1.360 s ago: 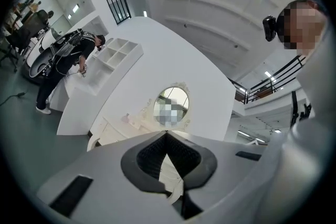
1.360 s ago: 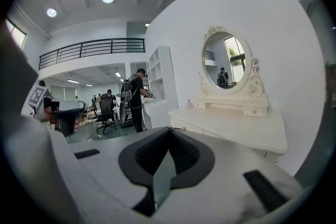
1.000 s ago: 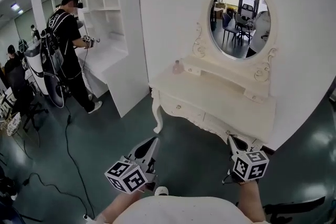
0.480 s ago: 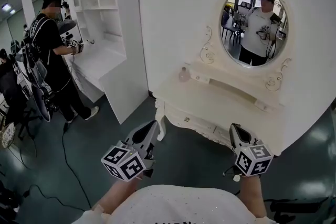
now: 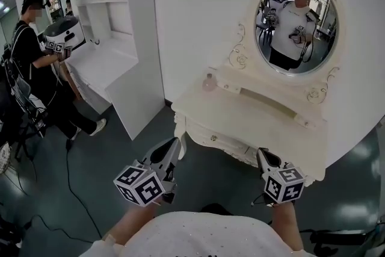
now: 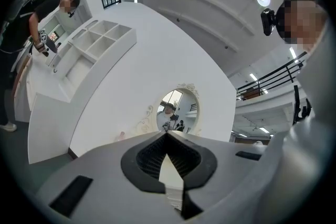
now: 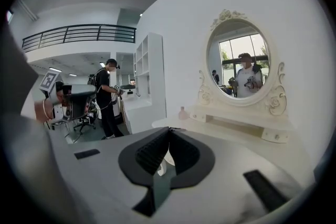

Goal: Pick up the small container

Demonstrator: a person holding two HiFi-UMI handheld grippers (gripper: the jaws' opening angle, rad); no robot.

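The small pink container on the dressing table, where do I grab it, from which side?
Grip the small pink container around its lower body, probably from the front: it stands upright at the dressing table's back left, wall behind, mirror base alongside.

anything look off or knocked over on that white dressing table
Nothing stands out. The small pink container stands upright at the back left corner of the dressing table, beside the mirror; no spill or damage shows. The left claw and right claw are shut and empty, short of the table.
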